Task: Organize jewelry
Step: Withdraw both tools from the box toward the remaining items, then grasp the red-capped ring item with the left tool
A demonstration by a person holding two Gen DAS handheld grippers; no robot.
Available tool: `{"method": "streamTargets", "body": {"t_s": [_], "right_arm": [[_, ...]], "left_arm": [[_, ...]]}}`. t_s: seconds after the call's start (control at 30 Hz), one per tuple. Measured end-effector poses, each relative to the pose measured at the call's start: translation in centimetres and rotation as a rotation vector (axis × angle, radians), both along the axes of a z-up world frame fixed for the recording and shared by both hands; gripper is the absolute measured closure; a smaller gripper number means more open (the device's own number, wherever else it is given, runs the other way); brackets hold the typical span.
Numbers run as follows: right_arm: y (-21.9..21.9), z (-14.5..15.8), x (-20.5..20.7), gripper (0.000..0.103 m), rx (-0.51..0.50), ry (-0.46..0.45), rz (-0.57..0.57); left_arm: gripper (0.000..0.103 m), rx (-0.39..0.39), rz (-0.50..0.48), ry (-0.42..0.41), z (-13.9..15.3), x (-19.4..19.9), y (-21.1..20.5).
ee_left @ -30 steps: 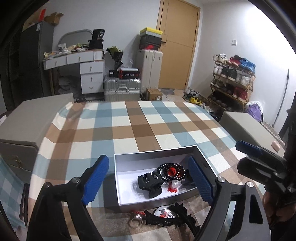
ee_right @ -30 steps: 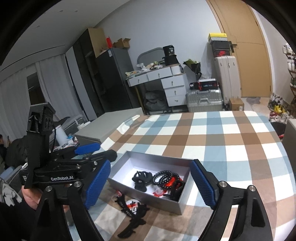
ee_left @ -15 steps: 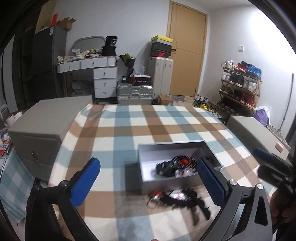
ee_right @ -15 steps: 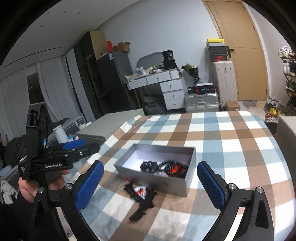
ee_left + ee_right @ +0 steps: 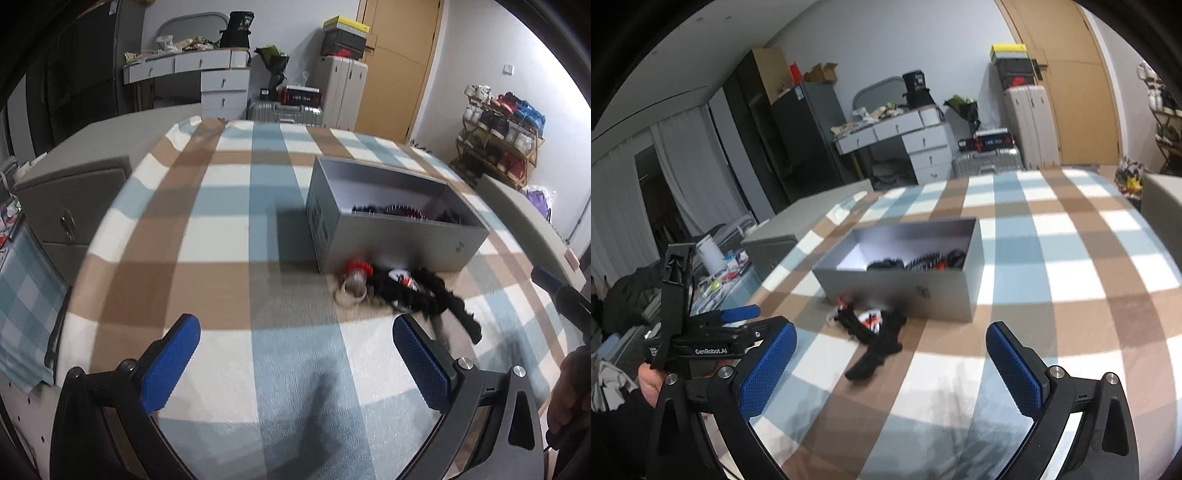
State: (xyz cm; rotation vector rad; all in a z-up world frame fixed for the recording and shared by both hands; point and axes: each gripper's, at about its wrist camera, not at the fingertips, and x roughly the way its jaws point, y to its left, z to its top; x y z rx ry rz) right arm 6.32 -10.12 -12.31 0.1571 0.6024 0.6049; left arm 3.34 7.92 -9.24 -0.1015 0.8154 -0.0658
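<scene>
A grey open box (image 5: 395, 225) stands on the checked tablecloth (image 5: 221, 206) and holds black and red jewelry (image 5: 402, 211). In front of it lie a ring with a red top (image 5: 355, 281) and black hair clips (image 5: 428, 295). My left gripper (image 5: 295, 362) is open and empty, low over the cloth, short and left of the loose pieces. My right gripper (image 5: 891, 365) is open and empty, short of the box (image 5: 905, 269) and the loose clips (image 5: 875, 339). The left gripper also shows in the right wrist view (image 5: 713, 325).
Grey cabinets flank the table on the left (image 5: 70, 206) and right (image 5: 524, 221). Behind stand a white desk with drawers (image 5: 207, 77), suitcases (image 5: 340, 92), a wooden door (image 5: 399, 66) and a shoe rack (image 5: 498, 136).
Both grippers have pulled back and dropped lower, away from the box. The box and loose pieces now sit farther ahead, seen from a lower angle. Both stay open.
</scene>
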Motion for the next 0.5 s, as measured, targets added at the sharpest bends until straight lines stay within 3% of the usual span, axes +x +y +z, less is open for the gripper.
{"method": "streamTargets", "body": {"t_s": [0.17, 0.23, 0.4, 0.5], "right_arm": [[0.1, -1.0, 0.1, 0.000, 0.005, 0.030, 0.009], [0.1, -1.3, 0.0, 0.000, 0.011, 0.046, 0.010], [-0.1, -2.0, -0.3, 0.000, 0.012, 0.068, 0.009], [-0.2, -2.2, -0.4, 0.000, 0.014, 0.071, 0.009]], "left_arm": [[0.001, 0.057, -0.028, -0.010, -0.3, 0.6, -0.9], [0.002, 0.108, -0.025, 0.038, -0.9, 1.5, -1.3], [0.003, 0.101, -0.058, 0.071, -1.4, 2.3, -1.7], [0.012, 0.139, -0.081, 0.080, -1.4, 2.6, -2.4]]}}
